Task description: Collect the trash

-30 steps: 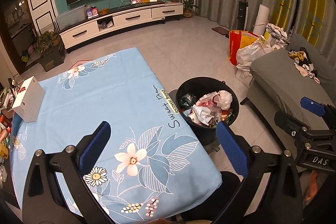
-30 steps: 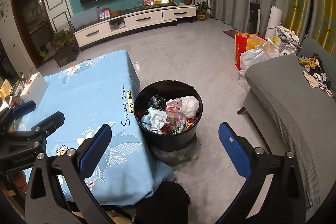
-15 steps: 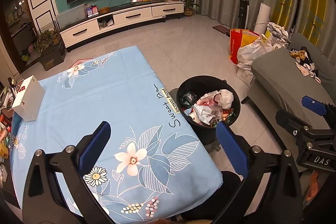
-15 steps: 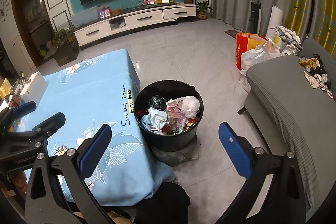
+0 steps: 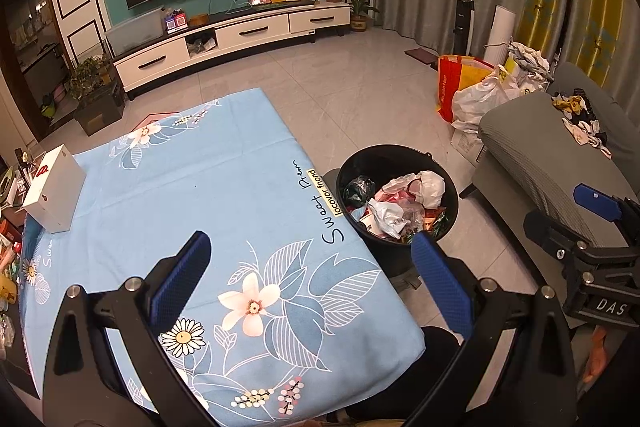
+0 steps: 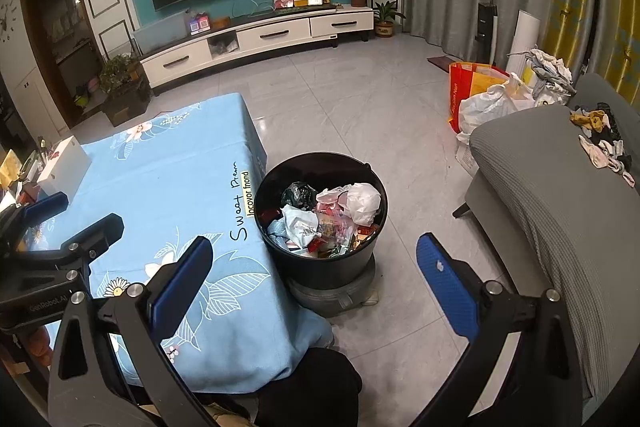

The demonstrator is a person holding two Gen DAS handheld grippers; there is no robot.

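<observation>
While both grippers hang above the near end of the table, neither holds anything; the left gripper has its blue-padded fingers spread wide over the flowered blue cloth, and the right gripper is spread just as wide, with nothing between its pads. In the left wrist view the black trash bin stands on the floor at about three o'clock from the table's printed edge, just beside the hanging cloth; in the right wrist view the same bin sits near twelve o'clock, straight ahead between the two fingers, resting on a low grey base. The trash fills the bin close to the rim: crumpled white paper, a dark bag, red and clear wrappers. The tabletop shows only a white box at about ten o'clock, close to the far left edge; clutter lies beyond that edge, too small to make out. A grey sofa runs along three o'clock, with small bits of clothing on top; bags, red-and-yellow and white, stand on the floor at about two o'clock, beyond the sofa's end. A dark trouser leg of the person shows at six o'clock, below the cloth's edge.
</observation>
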